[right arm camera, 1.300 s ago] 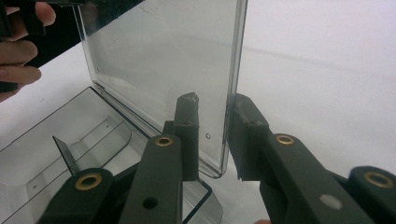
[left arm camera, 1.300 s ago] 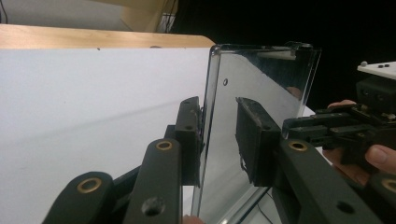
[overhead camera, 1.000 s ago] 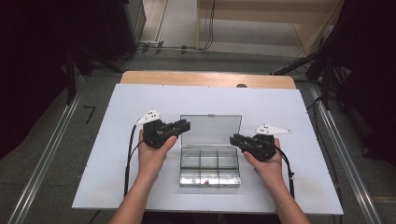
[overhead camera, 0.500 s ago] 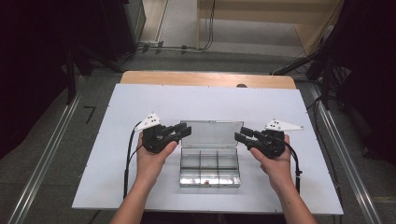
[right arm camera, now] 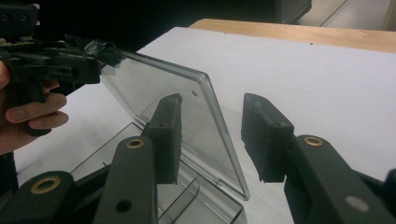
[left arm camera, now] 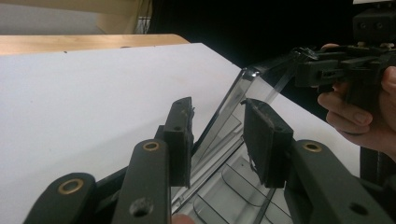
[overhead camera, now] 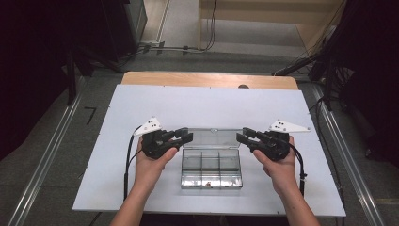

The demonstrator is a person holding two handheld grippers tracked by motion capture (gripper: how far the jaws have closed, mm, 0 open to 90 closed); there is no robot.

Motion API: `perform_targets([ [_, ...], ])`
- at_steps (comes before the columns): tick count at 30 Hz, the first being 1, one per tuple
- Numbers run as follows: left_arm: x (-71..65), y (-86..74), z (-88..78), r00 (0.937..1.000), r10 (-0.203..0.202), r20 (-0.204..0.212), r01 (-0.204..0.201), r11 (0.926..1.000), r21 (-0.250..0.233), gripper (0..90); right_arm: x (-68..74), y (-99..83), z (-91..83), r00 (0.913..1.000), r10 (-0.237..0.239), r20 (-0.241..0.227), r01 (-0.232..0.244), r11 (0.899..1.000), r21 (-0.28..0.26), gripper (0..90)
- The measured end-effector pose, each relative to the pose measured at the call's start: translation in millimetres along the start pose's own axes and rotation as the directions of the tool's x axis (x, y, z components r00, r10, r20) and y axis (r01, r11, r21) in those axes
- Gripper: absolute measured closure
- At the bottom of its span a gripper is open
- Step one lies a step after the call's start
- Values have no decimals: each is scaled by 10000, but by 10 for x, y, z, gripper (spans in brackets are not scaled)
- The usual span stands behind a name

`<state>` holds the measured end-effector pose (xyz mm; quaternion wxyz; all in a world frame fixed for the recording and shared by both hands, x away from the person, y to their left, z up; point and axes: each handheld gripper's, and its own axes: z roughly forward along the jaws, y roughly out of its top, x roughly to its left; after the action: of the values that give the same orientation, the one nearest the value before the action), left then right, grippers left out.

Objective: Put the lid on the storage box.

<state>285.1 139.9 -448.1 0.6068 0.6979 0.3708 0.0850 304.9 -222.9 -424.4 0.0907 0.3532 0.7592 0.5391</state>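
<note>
Clear compartment box (overhead camera: 211,168) sits mid-counter (overhead camera: 141,108), lid (overhead camera: 212,137) raised, its long axis running tool to tool. Left tool (overhead camera: 184,137) and right tool (overhead camera: 244,136) flank the lid ends — both spread, gripping nothing.

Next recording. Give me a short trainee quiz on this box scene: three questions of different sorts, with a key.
1. True or false: the lid of the clear box lies shut flat.
2. What stands between the jaws of the left gripper? A. the lid's edge B. a cable C. a screwdriver
3. What surface does the box rest on?
Key: 1 false; the lid is raised and tilted. 2 A; the jaws of the left gripper and the right gripper have just been opening, with the lid's side edges between them, unpressed. 3 the white board.
</note>
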Motion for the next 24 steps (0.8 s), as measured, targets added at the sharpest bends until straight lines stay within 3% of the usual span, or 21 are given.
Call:
perform_targets([
  [12, -13, -19, -43, 9995, -49, 307, 40, 9996, 278, 613, 90, -28, -19, 9999, -108, -10, 109, 9998, 174, 612],
  [17, -38, -14, -90, 9994, -160, 292, 148, 9990, 422, 568, 105, -49, -36, 10000, -83, 1, 83, 9997, 214, 610],
  [21, -54, -23, -167, 9999, -24, 151, 18, 9992, 401, 495, 113, -65, -41, 10000, -63, 26, 63, 9998, 214, 611],
  [24, -50, -43, -231, 9998, -189, 74, 186, 9993, 338, 497, 118, -74, -49, 10000, -76, 35, 75, 9996, 274, 611],
])
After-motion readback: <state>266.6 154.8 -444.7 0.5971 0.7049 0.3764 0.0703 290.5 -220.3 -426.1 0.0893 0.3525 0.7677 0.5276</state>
